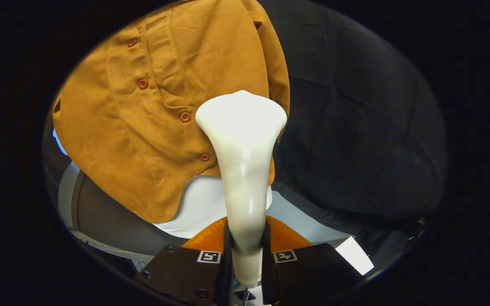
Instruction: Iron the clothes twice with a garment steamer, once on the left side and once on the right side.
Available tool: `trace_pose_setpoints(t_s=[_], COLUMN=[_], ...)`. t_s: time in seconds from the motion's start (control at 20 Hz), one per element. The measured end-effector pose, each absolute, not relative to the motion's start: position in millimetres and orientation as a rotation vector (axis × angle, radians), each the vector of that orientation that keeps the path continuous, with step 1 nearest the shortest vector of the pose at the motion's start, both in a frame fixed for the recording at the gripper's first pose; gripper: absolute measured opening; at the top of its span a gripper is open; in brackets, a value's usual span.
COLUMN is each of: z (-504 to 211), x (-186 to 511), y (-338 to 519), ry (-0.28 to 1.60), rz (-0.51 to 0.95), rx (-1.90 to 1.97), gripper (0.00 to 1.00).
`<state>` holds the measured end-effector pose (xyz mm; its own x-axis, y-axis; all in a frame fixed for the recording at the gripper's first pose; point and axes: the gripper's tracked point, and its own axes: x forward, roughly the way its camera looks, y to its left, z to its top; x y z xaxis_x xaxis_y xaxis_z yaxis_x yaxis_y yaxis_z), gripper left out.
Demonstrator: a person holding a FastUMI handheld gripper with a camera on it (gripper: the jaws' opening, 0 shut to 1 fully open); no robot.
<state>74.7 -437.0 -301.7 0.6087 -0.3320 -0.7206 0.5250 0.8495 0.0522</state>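
Between the jaws, the neck of the steamer point(245, 178) is clamped on both sides, and its wide head rises ahead of the gripper point(246, 250) against the lower right part of the hanging shirt point(160, 110), just beside the button point(204, 157) nearest the hem. The shirt hangs in front of the black booth wall, above the pale table point(304, 223).

The neck looks smooth and glossy, so I judge it could twist or slide in the grip if the head drags on the cloth. The row of buttons runs close to the head; a stroke straying sideways could catch one and pull the shirt askew. The fabric hangs free at the hem, so it may swing away and leave the pass uneven.

Whether the head truly touches the cloth cannot be told, since its working face is turned away. Steam is not visible. The shirt's collar and far sleeve are cut off, and how it hangs is hidden.
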Motion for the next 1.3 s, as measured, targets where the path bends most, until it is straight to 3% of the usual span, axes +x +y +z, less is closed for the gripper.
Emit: trace_pose_setpoints(t_s=[0.65,0.85,1.3], z=[-160.2,-93.3,-35.6], x=[77.1,83.3,93.4], y=[-381.0,-318.1,-143.0], ry=[0.491,0.357,0.204], rz=[-0.49,-0.422,-0.183], rx=[0.144,0.092,0.013], gripper=[0.29,0.29,0.29])
